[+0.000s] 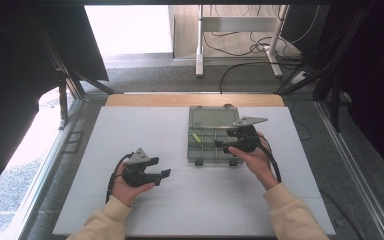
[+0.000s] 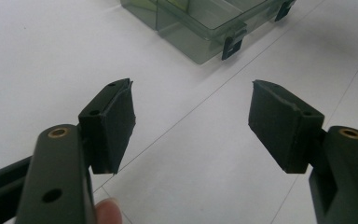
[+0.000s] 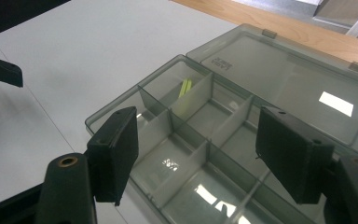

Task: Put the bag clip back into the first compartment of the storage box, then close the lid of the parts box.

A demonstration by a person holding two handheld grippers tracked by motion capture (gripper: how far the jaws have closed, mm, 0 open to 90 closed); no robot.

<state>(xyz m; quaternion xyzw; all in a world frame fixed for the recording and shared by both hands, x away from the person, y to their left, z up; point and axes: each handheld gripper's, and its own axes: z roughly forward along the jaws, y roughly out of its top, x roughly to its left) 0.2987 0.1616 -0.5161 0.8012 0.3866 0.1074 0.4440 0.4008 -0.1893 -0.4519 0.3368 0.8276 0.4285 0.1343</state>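
1. Nearest the front edge of the desk (image 1: 145,210), on its left half, the left gripper (image 1: 164,174) sits low in the person's hand, jaws spread wide with nothing between them; bare white desk shows in the gap in the left gripper view.
2. Over to the right half, the right gripper (image 1: 221,145) hovers above the front part of the compartment box (image 1: 201,150). In the right gripper view its jaws stand well apart and empty, looking straight down on the dividers, pads touching nothing.
3. The compartment box lies right of the desk's centre, toward the far wooden edge, its clear lid (image 3: 289,81) swung open and lying flat behind the tray.
4. What's in it? One small yellow-green piece (image 3: 185,87) stands in a far-left compartment, leaning by a divider. The other compartments that can be seen look empty, just glare off the floor.
5. Handling, as I judge it: thin smoky plastic, light, stiff, rather slick, so it will likely skate on the smooth desk if nudged. Take it by an outer wall or steady it at the front near the dark latches (image 2: 233,45), not by the thin dividers.
6. The yellow-green piece looks tiny and featherlight; pinch it across its narrow sides, gently, and mind the tight compartment walls.
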